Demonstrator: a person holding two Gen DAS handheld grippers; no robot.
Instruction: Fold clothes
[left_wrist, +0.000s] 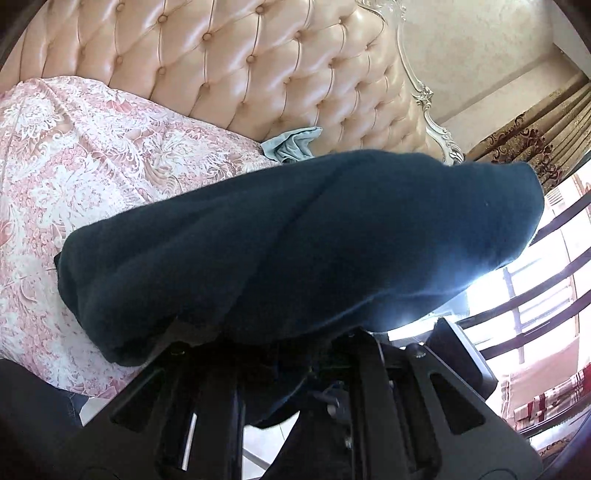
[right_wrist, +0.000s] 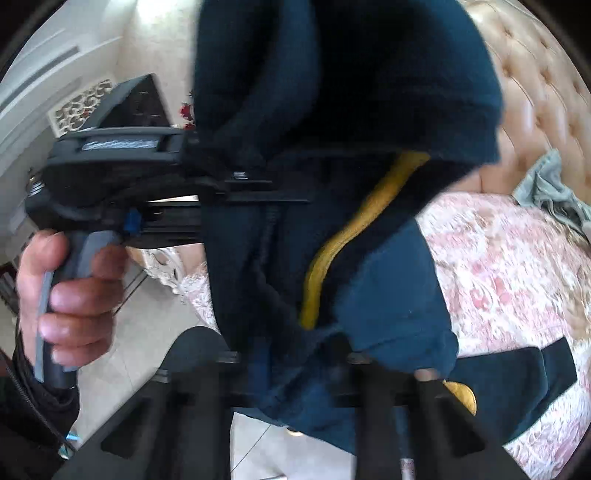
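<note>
Folding looks barely begun: the dark blue garment (left_wrist: 295, 240) hangs bunched in the air above the bed (left_wrist: 74, 177), not laid flat. The left gripper (left_wrist: 295, 354) is clamped on its cloth. The right gripper (right_wrist: 332, 362) has cloth draped over it with jaws nearly closed, seemingly pinching the fabric. A yellow trim (right_wrist: 332, 251) shows inside. Spreading and every fold remain, I judge.

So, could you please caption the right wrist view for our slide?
Dark blue garment with a yellow stripe held over the floral bedspread by both claws.
</note>
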